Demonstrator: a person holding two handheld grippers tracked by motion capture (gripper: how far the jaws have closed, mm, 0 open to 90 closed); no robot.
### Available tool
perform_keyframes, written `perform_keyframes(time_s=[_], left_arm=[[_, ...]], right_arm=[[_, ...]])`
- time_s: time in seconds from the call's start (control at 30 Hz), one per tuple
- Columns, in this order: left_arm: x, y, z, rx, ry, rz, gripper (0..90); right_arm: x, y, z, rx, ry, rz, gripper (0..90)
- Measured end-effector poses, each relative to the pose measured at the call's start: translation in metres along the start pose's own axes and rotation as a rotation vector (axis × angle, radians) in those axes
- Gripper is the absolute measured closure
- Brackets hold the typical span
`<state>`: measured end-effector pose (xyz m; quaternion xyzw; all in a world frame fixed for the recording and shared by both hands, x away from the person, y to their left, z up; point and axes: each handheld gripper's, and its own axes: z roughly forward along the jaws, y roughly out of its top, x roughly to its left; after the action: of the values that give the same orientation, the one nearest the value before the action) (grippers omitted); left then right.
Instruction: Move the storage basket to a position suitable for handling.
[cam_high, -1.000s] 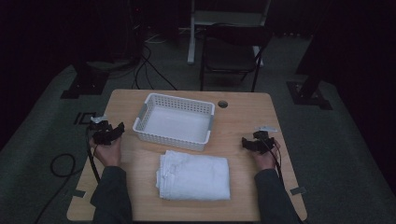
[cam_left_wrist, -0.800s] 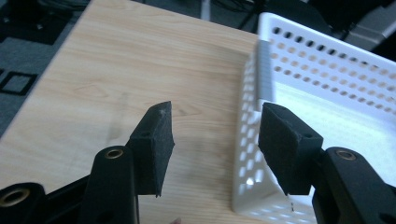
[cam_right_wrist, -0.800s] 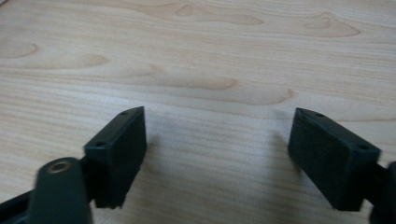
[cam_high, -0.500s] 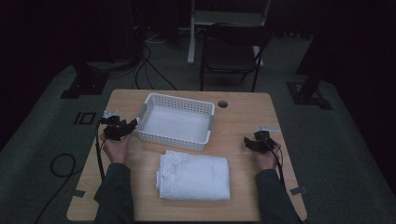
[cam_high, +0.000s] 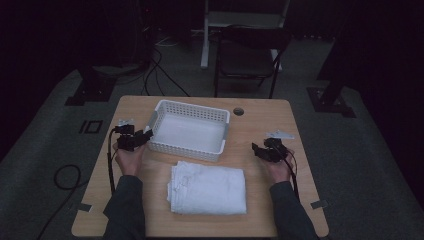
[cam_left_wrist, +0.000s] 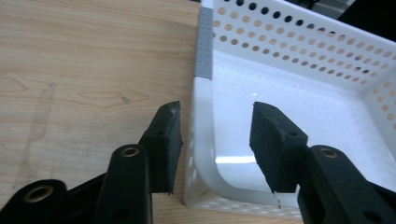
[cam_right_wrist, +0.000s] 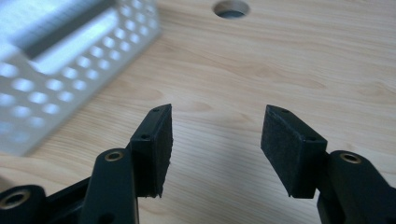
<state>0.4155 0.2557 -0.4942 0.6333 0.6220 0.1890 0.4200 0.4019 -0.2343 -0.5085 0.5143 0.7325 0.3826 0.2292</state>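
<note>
Left gripper straddled the basket's left-end wall at its near corner, one pad outside, one inside. Jaws had just been closing; gap remained, wall not yet pinched. Basket's long axis ran across the table. Right gripper hovered half-open, empty, well apart from the basket's right end.

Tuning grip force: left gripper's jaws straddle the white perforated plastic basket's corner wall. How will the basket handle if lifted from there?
The white perforated plastic basket looks thin-walled and empty, so probably light. Lifted at one corner by the left gripper, it would likely tilt, the far end dragging. The glossy wall may slip between the pads, which look not yet pressed on it.
</note>
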Motion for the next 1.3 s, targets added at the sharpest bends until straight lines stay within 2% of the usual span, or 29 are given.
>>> perform_keyframes(time_s=[0.1,0.27,0.5,0.7,0.87,1.0,1.13,1.3], left_arm=[[-0.003,-0.002,0.003,0.016,0.004,0.016,54.5],[-0.008,-0.003,0.005,0.027,-0.014,0.032,56.7],[-0.022,-0.006,0.007,0.043,-0.035,0.064,57.4],[-0.032,-0.009,0.008,0.063,-0.087,0.088,58.2],[-0.043,-0.013,0.007,0.074,-0.103,0.129,58.2],[-0.049,-0.016,0.008,0.076,-0.12,0.139,58.2],[-0.054,-0.018,0.007,0.08,-0.135,0.142,58.2],[-0.059,-0.021,0.008,0.081,-0.152,0.148,59.5]], right_arm=[[0.006,0.004,-0.004,-0.014,0.026,-0.002,43.5],[0.02,0.009,-0.007,-0.026,0.051,-0.029,43.9],[0.033,0.014,-0.008,-0.041,0.072,-0.059,45.2],[0.035,0.017,-0.013,-0.062,0.104,-0.043,45.9],[0.038,0.02,-0.014,-0.062,0.119,-0.045,45.8],[0.039,0.022,-0.009,-0.052,0.131,-0.045,45.8],[0.039,0.021,-0.001,-0.017,0.123,-0.038,46.3],[0.031,0.019,0.008,0.013,0.128,-0.005,53.6]])
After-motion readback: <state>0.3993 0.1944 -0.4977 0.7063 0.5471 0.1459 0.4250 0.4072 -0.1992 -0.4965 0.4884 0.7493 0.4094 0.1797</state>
